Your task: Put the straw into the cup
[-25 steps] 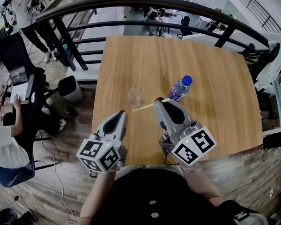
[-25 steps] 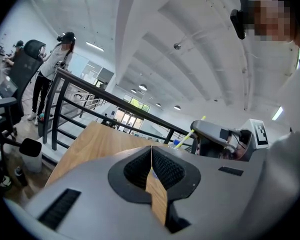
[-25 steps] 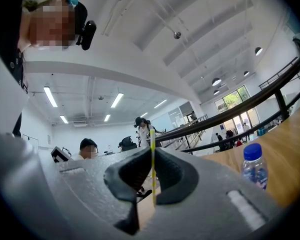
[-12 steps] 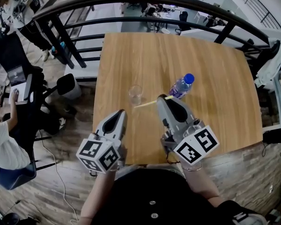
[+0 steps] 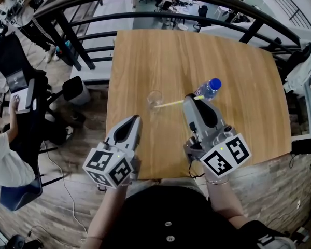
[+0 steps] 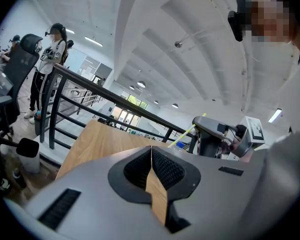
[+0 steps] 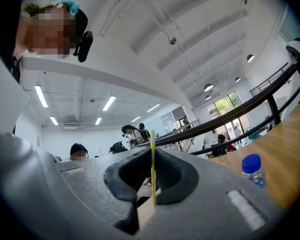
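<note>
The wooden table [image 5: 145, 51] carries two containers, both upright.

The left tool [image 5: 135, 119] hangs over the near part of the table, short of the cup. Its jaws are closed together with nothing between them.

The right tool [image 5: 191, 98] is clamped on the straw, close to one of its ends.

The clear bottle [image 5: 210, 87] has its blue cap on and stands just beyond the right tool's tip.

The clear cup [image 5: 155, 99] stands left of the bottle and apart from it.

The yellow straw [image 5: 171, 104] runs leftward from the jaws. Its free end meets the cup's near rim; I cannot tell whether it is inside.

Change noted: a second ago the free end lay short of the cup, on its near side. It has since closed on the rim.
</note>
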The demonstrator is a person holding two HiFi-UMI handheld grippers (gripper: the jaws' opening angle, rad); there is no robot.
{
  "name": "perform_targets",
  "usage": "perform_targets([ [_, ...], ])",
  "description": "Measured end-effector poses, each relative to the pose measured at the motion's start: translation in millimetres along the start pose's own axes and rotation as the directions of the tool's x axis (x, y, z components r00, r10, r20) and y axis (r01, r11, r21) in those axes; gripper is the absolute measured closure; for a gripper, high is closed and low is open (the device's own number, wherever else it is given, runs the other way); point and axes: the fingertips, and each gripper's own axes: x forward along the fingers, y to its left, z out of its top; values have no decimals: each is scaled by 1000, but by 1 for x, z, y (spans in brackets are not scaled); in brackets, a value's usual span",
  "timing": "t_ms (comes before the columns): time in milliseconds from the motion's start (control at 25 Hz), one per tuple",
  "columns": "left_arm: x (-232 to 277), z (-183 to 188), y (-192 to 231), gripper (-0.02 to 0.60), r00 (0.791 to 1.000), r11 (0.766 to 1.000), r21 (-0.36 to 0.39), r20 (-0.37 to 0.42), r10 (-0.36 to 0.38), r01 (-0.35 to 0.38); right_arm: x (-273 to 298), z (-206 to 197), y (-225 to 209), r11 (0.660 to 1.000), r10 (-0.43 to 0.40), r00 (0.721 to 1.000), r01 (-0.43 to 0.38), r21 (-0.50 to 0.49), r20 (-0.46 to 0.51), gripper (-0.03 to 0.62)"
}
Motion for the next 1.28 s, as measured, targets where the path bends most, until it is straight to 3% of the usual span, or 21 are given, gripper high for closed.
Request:
perform_targets([
  [560, 9, -4, 13, 561, 998, 999, -21, -38, -50, 50, 24, -5, -21, 999, -41, 999, 41, -18, -9, 580],
  [880, 16, -10, 28, 561, 997, 999, -6, -59, -40, 40, 36, -21, -31, 998, -58, 998, 58, -10, -40, 579],
  [1280, 33, -32, 48, 561, 995, 999, -39, -100, -28, 24, 53, -52, -50, 998, -66, 993, 67, 14, -102, 579],
])
